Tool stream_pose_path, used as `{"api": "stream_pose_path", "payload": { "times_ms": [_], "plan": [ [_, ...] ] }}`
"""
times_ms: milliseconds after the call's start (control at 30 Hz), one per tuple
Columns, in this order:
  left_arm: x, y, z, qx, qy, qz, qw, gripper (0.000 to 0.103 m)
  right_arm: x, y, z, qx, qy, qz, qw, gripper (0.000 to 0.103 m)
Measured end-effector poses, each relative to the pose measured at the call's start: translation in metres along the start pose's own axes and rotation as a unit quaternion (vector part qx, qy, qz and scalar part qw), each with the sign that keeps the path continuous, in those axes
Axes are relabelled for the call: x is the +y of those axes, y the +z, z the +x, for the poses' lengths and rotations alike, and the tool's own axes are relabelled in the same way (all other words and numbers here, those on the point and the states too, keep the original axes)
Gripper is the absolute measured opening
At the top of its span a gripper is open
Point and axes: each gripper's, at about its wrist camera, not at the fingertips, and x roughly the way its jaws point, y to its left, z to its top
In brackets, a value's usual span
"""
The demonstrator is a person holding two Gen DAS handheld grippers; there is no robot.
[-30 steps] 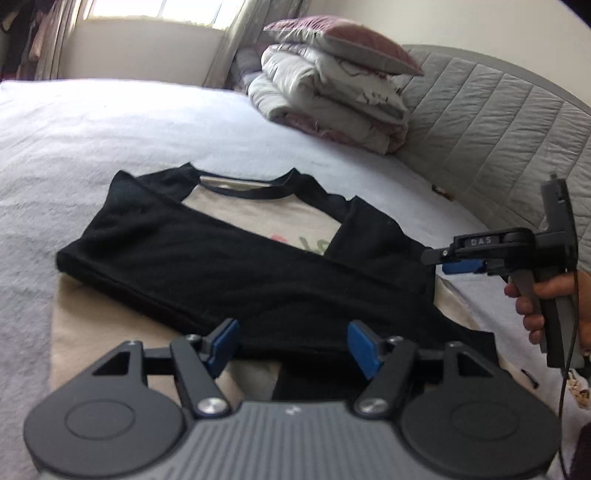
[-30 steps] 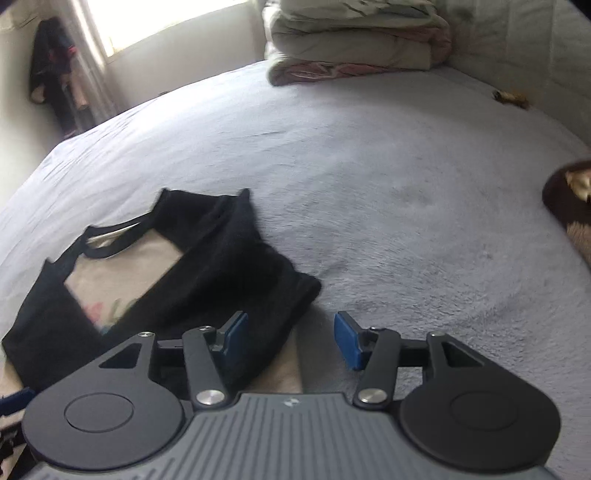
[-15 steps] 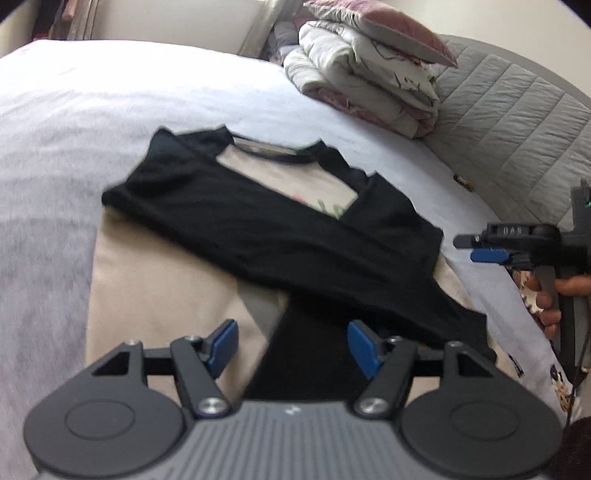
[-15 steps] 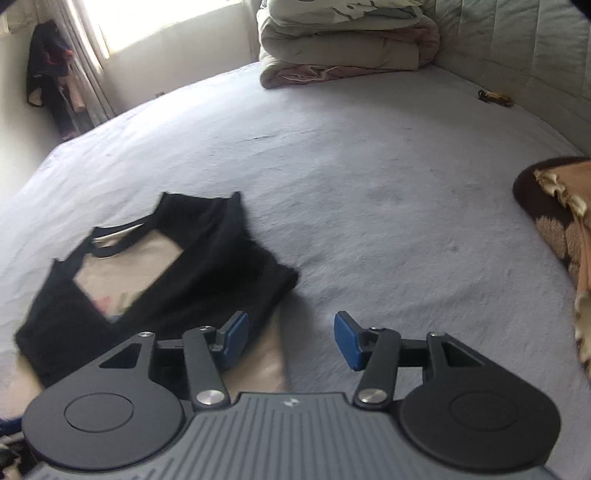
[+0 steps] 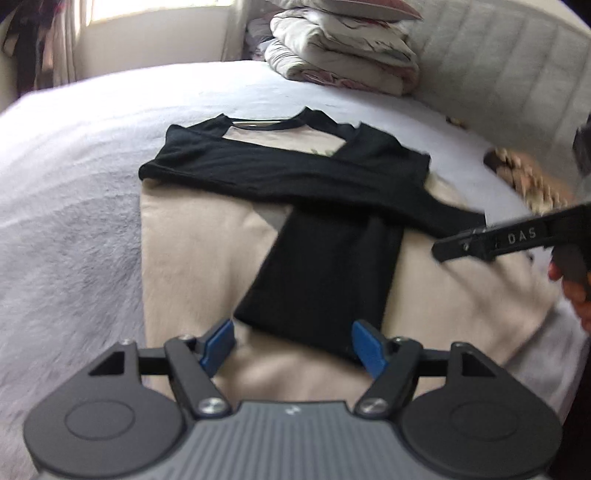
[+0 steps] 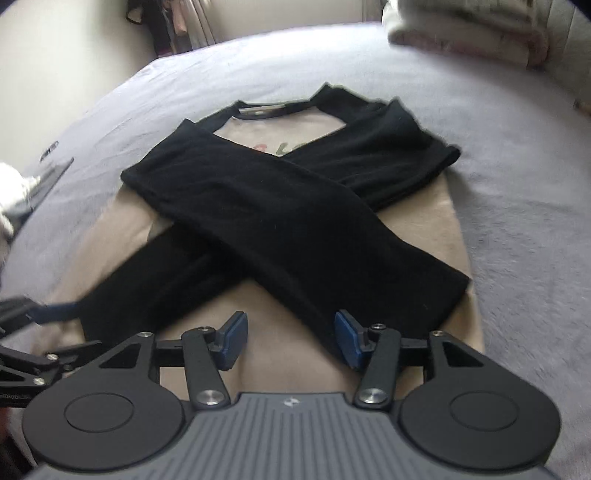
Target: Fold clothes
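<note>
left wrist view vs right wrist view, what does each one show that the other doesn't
Only the left wrist view shows the pink pillow atop the folded bedding, the quilted headboard and the hand holding the right claw.

Only the right wrist view shows the left claw entering from the left edge and the print below the collar.

Both show the raglan shirt on the bed, black sleeves crossed, with empty blue-padded claws; the left claw is opening.

I see a bed with a pale lavender-grey cover, a grey quilted headboard at 2 o'clock, folded bedding stacked at 12, and a daylit window with dark hanging clothes at 10 o'clock.
</note>
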Motion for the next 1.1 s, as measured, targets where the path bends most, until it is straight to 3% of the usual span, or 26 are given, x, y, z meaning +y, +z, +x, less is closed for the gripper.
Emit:
{"api": "stream_pose_path", "payload": {
  "times_ms": [100, 200, 333, 500, 667, 867, 1100],
  "plan": [
    [-0.005, -0.011, -0.012, 0.016, 0.004, 0.024, 0.9996, 0.078, 0.001, -0.012, -0.018, 0.001, -0.018, -0.014, 1.0, 0.056],
    [-0.005, -0.017, -0.026, 0.038, 0.003, 0.03, 0.9988, 0.078, -0.009, -0.013, -0.032, 0.045, -0.028, 0.013, 0.998, 0.057],
    [0.009, -0.018, -0.049, 0.045, -0.011, -0.007, 0.9989, 0.078, -0.027, -0.023, -0.059, 0.039, -0.005, 0.044, 0.998, 0.058],
    [0.033, -0.012, -0.074, 0.016, -0.023, -0.067, 0.9974, 0.077, -0.046, -0.029, -0.078, 0.032, -0.021, 0.058, 0.998, 0.058],
    [0.031, -0.002, -0.067, 0.008, -0.013, -0.079, 0.9968, 0.077, -0.05, -0.028, -0.075, 0.031, -0.025, 0.058, 0.998, 0.058],
    [0.015, -0.009, -0.039, 0.053, -0.004, -0.058, 0.9969, 0.077, -0.046, -0.038, -0.052, 0.06, -0.014, 0.064, 0.996, 0.058],
    [-0.006, -0.025, -0.04, 0.079, 0.021, 0.029, 0.9962, 0.077, -0.052, -0.045, -0.051, 0.072, -0.014, 0.069, 0.995, 0.058]
  ]
}}
